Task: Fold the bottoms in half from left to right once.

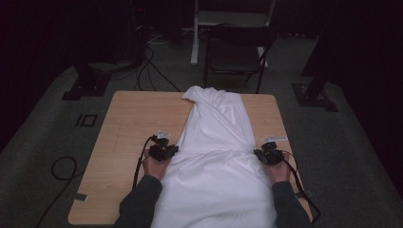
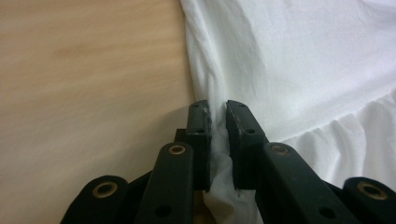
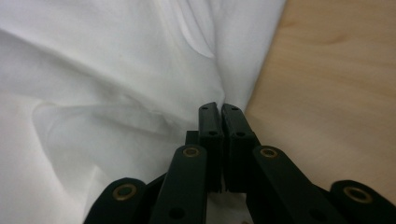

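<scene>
White cloth lies lengthwise down the middle of the wooden table, its long axis running from the near edge, where it spills over toward the person, to a bunched, narrowed end at the table's far edge. Across that axis, about midway up the table, each side hem is pinched. The left gripper sits at the cloth's left edge, its jaws nearly together with a fold of fabric squeezed between the pads. The right gripper sits at the cloth's right edge, jaws closed tight on the hem. Both hands are level with each other and equally near. A fold toward the far end would probably need them to carry both edges together along the long axis.
</scene>
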The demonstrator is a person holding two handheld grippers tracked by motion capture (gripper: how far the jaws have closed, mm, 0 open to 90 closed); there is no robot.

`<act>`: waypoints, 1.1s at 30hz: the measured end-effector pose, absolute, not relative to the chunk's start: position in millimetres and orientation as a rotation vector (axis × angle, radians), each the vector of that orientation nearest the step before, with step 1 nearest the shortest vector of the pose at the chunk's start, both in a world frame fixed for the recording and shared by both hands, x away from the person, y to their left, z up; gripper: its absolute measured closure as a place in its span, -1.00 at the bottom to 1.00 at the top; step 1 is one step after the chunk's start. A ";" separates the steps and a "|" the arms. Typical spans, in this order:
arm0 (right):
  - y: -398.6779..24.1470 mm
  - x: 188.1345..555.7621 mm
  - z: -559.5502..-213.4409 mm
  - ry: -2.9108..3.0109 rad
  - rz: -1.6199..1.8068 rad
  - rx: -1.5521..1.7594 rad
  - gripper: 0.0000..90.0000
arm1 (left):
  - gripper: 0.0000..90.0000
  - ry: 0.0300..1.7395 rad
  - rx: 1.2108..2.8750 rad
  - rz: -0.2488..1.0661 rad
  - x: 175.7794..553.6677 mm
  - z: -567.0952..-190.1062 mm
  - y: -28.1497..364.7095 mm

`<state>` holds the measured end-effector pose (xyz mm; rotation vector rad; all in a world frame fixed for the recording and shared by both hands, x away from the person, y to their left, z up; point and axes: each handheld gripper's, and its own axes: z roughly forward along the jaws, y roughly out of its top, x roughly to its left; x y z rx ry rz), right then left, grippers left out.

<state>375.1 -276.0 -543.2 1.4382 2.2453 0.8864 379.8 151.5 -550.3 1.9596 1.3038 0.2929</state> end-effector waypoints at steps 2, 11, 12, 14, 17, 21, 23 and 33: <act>-272.0 362.8 -543.7 2.268 0.908 1.426 0.95 | 0.79 1.303 1.960 0.294 365.3 -550.6 157.5; -262.8 317.9 -539.8 2.405 0.911 1.429 0.89 | 0.70 1.261 2.016 0.257 307.1 -548.3 174.1; -262.0 317.1 -537.6 2.429 0.890 1.413 0.78 | 0.56 1.244 2.019 0.262 307.3 -546.2 176.3; -259.4 320.9 -531.0 2.430 0.904 1.364 0.49 | 0.35 1.248 1.986 0.266 313.5 -540.1 178.5; -245.3 347.3 -514.2 2.378 0.980 1.269 0.25 | 0.18 1.245 1.961 0.283 335.8 -526.8 174.1; -221.3 389.1 -505.4 2.367 1.035 1.206 0.18 | 0.11 1.257 1.949 0.275 366.2 -523.7 159.9; -207.7 410.4 -504.6 2.368 1.072 1.208 0.15 | 0.07 1.267 1.968 0.259 378.1 -526.6 151.4; -147.6 464.7 -510.7 2.448 1.062 1.125 0.24 | 0.78 1.258 2.067 0.243 392.4 -542.6 129.5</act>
